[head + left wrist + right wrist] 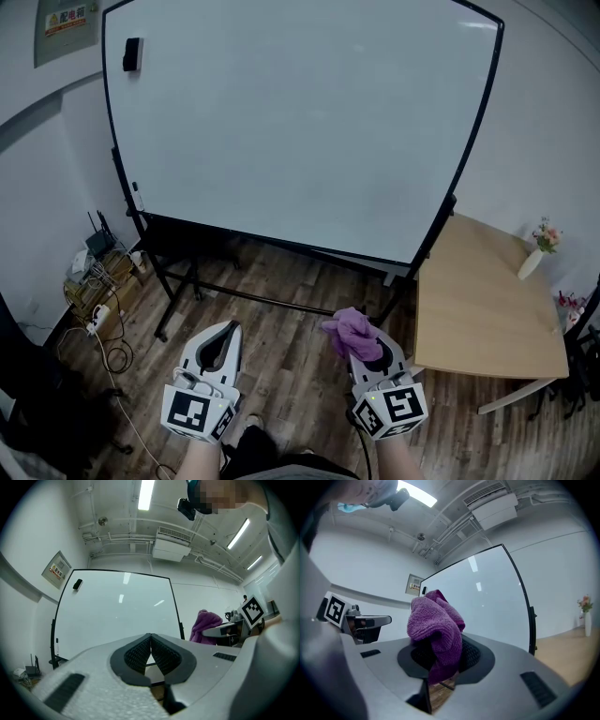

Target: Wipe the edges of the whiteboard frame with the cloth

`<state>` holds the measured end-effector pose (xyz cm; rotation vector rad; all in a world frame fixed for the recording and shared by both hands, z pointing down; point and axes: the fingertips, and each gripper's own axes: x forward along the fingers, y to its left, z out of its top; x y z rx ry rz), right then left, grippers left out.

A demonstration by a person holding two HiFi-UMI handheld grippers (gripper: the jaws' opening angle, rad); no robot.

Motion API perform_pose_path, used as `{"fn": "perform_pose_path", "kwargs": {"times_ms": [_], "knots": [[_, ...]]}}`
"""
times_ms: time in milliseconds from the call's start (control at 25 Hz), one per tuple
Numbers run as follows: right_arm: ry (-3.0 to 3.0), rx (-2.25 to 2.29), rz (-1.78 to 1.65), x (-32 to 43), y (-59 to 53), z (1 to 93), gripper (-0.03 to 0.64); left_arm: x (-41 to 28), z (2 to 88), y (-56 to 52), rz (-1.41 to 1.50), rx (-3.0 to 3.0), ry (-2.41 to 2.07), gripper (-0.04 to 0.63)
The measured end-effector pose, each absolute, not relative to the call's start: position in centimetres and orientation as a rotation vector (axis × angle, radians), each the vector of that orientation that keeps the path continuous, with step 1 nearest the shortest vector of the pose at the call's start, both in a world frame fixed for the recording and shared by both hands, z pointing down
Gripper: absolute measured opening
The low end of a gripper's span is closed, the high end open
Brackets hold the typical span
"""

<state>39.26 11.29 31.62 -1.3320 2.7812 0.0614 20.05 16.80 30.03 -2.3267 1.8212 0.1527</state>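
Two hand-held grippers are seen low in the head view, above a wooden floor [281, 281] and well short of the whiteboard [300, 122]. The left gripper [228, 330] is held with its jaws brought together. In the left gripper view [151, 644] the ribbed pads [136, 654] are seen to meet at their tips with nothing between them. The right gripper [364, 345] is clamped on the purple cloth [351, 328]. In the right gripper view [440, 660] the cloth [436, 623] is pinched between the dark pads, and most of it is bunched in a loose fold above the jaws.

The cloth is held apart from the whiteboard frame [111, 141], a thin black border round the white surface, and is nearest to the frame's lower right corner. A small dark eraser [132, 53] is stuck near the board's upper left corner. The board is carried on a black stand [183, 272].

To the right, a light wooden table [478, 309] is set beside the frame's right edge. A white vase [532, 262] with flowers is placed near the table's far edge. A tangle of cables [98, 319] is seen on the floor at the left.
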Motion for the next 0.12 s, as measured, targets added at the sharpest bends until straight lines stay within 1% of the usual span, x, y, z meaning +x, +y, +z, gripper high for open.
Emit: {"fn": "perform_pose_path", "kwargs": {"times_ms": [120], "knots": [[2.782,-1.325,0.066,39.27,11.54,31.51,0.089,20.05,30.01,17.03,0.154,-2.325,1.824,0.017]]}}
